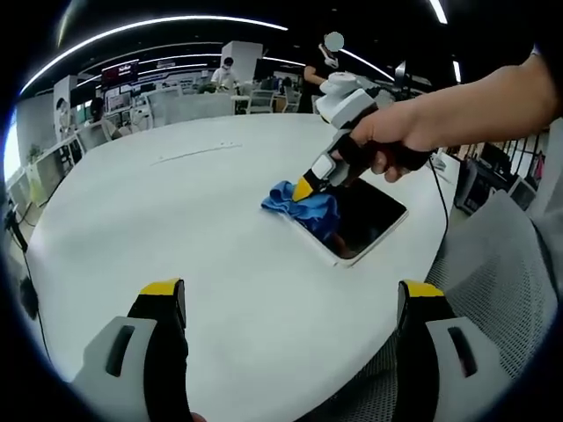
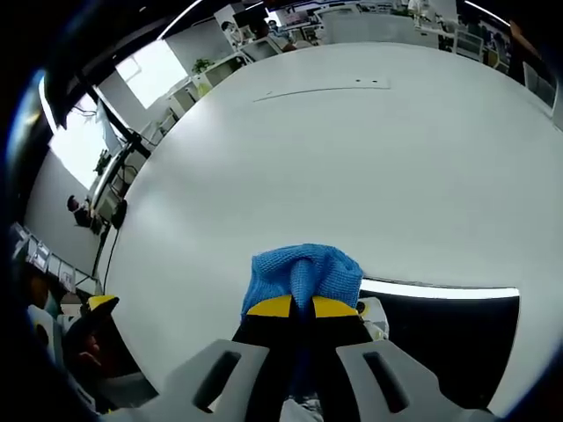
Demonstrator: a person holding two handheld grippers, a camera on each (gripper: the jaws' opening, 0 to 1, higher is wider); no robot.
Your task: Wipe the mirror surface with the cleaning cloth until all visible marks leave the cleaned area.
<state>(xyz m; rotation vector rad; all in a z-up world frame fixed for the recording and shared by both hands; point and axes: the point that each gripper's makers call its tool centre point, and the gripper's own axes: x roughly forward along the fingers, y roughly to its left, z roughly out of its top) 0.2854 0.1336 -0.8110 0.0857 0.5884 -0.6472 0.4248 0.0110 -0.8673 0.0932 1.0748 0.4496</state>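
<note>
On the white counter [image 1: 176, 211], the mirror [image 1: 374, 220] lies flat near the edge. The right tool [image 2: 302, 307] is clenched on the blue cleaning cloth [image 2: 303, 272], pressing it at the mirror's corner. The left tool [image 1: 290, 303] hangs released above the counter, well apart from the mirror. Recommended procedure: hold the cloth flat to the glass, wipe in overlapping passes across the dark surface, and keep the mirror from sliding toward the counter edge.

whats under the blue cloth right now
The blue cloth, clamped in the right gripper, lies over one end of the mirror and overhangs onto the white table. Any marks beneath it are covered.
</note>
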